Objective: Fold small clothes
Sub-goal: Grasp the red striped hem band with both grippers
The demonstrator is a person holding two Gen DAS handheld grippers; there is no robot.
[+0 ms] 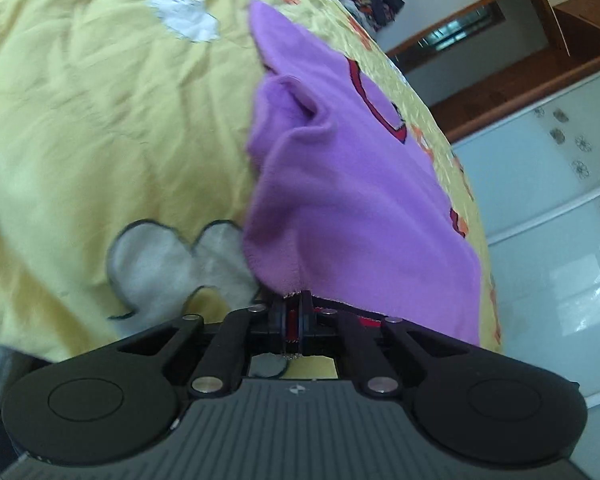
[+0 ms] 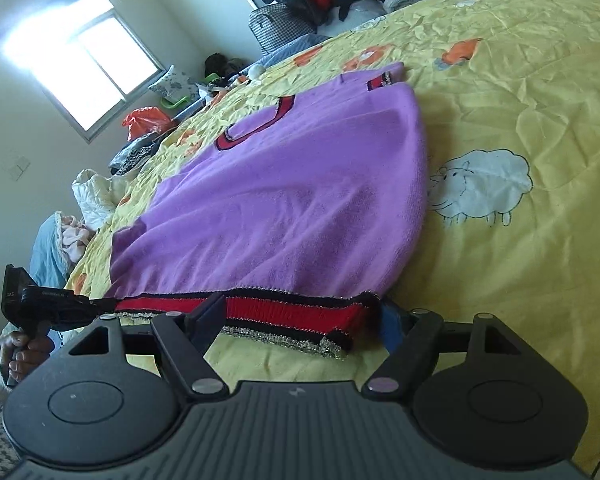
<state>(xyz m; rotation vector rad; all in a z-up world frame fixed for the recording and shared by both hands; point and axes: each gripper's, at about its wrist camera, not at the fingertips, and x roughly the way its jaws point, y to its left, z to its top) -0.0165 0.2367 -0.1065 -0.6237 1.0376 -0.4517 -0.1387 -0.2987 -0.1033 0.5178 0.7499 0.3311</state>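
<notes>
Left gripper is pinched tight on the hem corner of the purple sweater; your right gripper stands wide open, with the red-and-black hem band lying between its fingers, nothing clamped yet. The sweater lies flat on the yellow bedsheet, hem edge nearest both grippers, neckline at the far end.

Risks:
- Right closes too shallow: it catches only the glitter trim and slips when you lift.
- Right grabs the sheet along with the hem, since the lower finger sits close to the sheet.
- Left lifts before right has a hold: the hem skews and the fold goes crooked.
</notes>
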